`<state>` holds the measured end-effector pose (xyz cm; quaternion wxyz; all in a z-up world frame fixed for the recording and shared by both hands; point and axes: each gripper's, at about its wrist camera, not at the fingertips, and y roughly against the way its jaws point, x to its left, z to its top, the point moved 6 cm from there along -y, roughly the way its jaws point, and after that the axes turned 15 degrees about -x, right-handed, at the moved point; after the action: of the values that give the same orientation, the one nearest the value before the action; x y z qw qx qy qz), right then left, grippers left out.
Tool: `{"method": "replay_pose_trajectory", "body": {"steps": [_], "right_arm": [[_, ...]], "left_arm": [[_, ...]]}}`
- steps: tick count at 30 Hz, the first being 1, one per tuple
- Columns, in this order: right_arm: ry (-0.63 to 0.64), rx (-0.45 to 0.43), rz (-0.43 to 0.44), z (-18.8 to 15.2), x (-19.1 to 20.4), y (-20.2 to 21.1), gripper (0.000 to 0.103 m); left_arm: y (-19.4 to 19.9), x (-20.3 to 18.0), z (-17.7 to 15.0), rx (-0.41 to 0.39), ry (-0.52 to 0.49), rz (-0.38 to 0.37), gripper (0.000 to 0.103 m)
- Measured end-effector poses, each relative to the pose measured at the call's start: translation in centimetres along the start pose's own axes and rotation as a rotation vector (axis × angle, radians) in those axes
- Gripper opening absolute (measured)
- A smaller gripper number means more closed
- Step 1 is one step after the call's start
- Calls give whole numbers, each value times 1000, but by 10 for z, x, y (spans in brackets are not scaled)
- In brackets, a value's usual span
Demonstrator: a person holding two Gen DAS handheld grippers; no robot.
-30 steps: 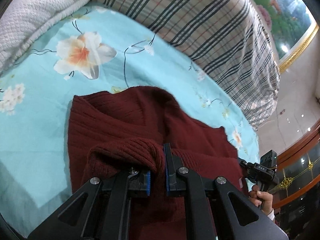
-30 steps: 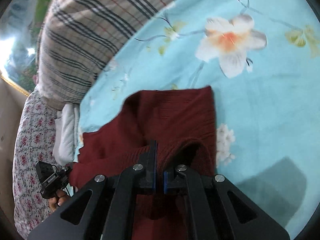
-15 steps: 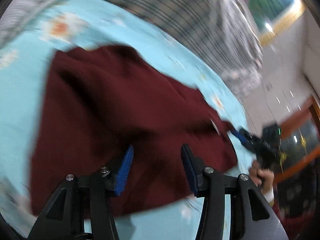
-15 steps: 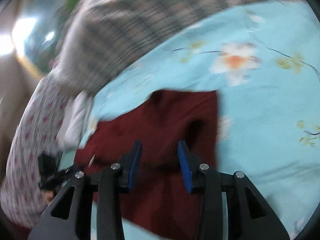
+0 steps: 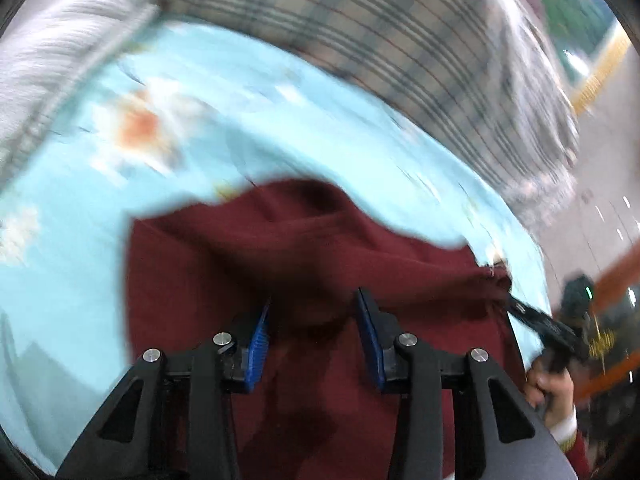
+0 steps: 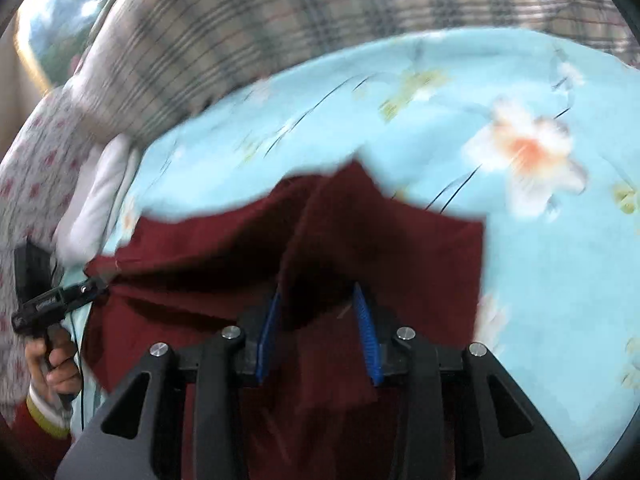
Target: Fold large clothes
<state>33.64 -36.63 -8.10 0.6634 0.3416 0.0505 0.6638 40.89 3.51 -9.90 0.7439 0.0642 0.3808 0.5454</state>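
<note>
A dark red knit sweater (image 5: pixel 224 264) lies partly folded on a light blue flowered bedsheet (image 5: pixel 72 280). My left gripper (image 5: pixel 314 320) is open, its blue pads (image 5: pixel 258 336) spread just above the sweater's near part. In the right wrist view the same sweater (image 6: pixel 420 248) lies below my right gripper (image 6: pixel 316 316), which is also open with nothing between its pads. Each view shows the other gripper at the sweater's far corner: the right one (image 5: pixel 540 324) and the left one (image 6: pixel 60 300). Both views are motion-blurred.
A plaid quilt (image 5: pixel 360 28) is piled at the back of the bed and shows in the right wrist view (image 6: pixel 240 40). A white textured blanket (image 5: pixel 52 60) lies at the left. A floral fabric (image 6: pixel 28 152) hangs at the bed's edge.
One second ago both grippers were shut on folds of the sweater. They have opened and let it go, and the sweater now lies on the sheet while both cameras swing.
</note>
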Motion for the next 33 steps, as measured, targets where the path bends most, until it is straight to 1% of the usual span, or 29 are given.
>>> {"method": "replay_pose_trajectory", "body": {"steps": [2,4,5,7,9,10,15,18,20,24,26,29,33], "right_arm": [[-40,-20,-7,7,-5,2,38],[-41,-25,5,7,-1,6,38],[-35,-24,18,3,3,12,38],[-22,-20,31,-3,9,19,38],[-15,-14,51,-13,18,27,38],[-16,-12,60,-18,22,30,38],[-42,5,98,-46,39,49,38],[-70,-6,119,-60,48,60,38],[-85,-15,132,-70,54,66,38],[-133,-28,151,-90,63,74,38],[-148,-24,158,-97,68,74,38],[-141,-13,160,-103,76,75,38],[-112,-6,171,-102,87,73,37]], "left_arm": [[1,22,12,-29,67,40,42],[5,36,16,-41,124,45,43],[12,42,13,-45,138,49,44],[25,46,2,-40,130,53,46],[42,44,-12,-39,125,52,47],[54,42,-21,-45,131,43,51],[99,24,-62,-47,177,-5,60],[126,16,-88,-46,201,-22,69],[140,13,-108,-36,211,-29,72],[148,15,-139,-3,279,-48,78],[142,19,-150,15,314,-40,79],[137,18,-148,-11,331,-40,83],[117,22,-135,-54,377,-12,86]]}}
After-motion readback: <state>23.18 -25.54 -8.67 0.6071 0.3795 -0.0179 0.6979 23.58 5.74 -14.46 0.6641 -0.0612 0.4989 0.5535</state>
